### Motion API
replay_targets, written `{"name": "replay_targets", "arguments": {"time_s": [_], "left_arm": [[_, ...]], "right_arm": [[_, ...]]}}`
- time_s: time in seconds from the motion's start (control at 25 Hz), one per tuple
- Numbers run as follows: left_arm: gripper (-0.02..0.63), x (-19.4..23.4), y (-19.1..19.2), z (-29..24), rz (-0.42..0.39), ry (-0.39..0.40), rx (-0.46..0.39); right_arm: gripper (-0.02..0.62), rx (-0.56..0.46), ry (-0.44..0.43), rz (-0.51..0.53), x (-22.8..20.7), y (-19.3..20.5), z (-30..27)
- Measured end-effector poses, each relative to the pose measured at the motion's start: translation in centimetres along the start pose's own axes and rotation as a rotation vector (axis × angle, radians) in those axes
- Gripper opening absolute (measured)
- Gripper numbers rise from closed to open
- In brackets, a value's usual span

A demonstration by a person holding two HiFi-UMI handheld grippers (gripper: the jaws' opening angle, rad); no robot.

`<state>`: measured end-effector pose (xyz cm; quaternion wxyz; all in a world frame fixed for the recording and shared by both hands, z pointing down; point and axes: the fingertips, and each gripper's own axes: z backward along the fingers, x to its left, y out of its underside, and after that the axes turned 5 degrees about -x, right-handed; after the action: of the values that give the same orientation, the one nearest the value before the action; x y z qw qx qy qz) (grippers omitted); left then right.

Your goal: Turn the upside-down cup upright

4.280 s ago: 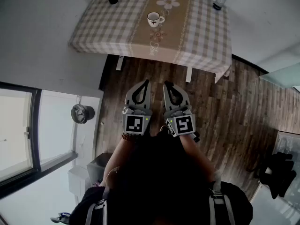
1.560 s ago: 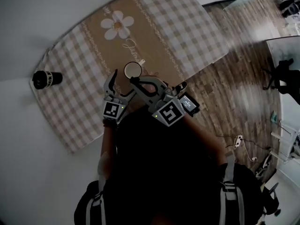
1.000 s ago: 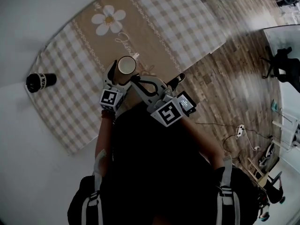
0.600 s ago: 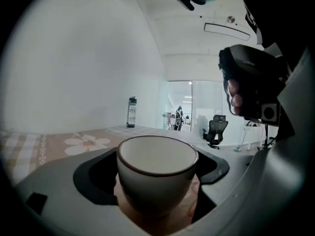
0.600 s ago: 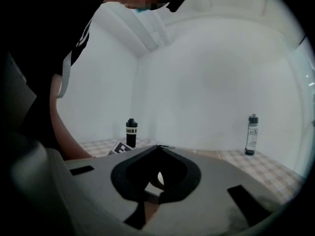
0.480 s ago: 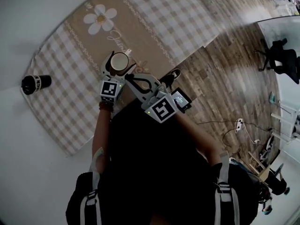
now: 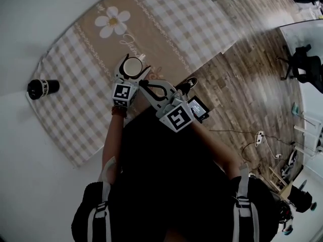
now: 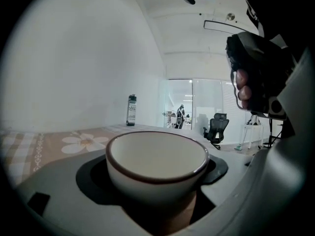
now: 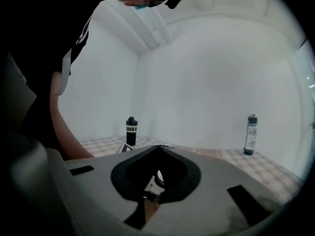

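A white cup with a brown rim stands on the checked tablecloth, its mouth facing up. My left gripper reaches around it with one jaw on each side. In the left gripper view the cup fills the dark hollow between the jaws of the left gripper, with dark gaps at its sides. Those jaws have just been closing with the cup between them. My right gripper hovers shut and empty just right of the left one. In its own view the right gripper shows its tips meeting.
A black bottle stands near the table's left corner. A clear bottle stands at the far side. A daisy print marks the cloth's tan centre strip. The table's near edge is by the person's body, with wood floor to the right.
The person has walked up to the table from further back. The left gripper's jaws have come around the cup and narrowed a little. The right gripper has stayed shut beside it.
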<state>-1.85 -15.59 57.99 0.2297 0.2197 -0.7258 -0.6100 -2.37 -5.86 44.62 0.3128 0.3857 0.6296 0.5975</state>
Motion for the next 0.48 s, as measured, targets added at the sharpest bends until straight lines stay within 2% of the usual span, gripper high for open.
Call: {"name": "replay_targets", "arguments": {"time_s": [0.32,0.48], "left_arm": [[0.425,0.19,0.12,0.07,-0.019,-0.014,0.019],[0.423,0.08,0.05,0.47,0.005,0.0,0.023]], "right_arm": [[0.005,0.008,0.023,-0.012,-0.19,0.46,0.11],[0.005,0.0,0.021,0.0,-0.26,0.34,0.03]]}}
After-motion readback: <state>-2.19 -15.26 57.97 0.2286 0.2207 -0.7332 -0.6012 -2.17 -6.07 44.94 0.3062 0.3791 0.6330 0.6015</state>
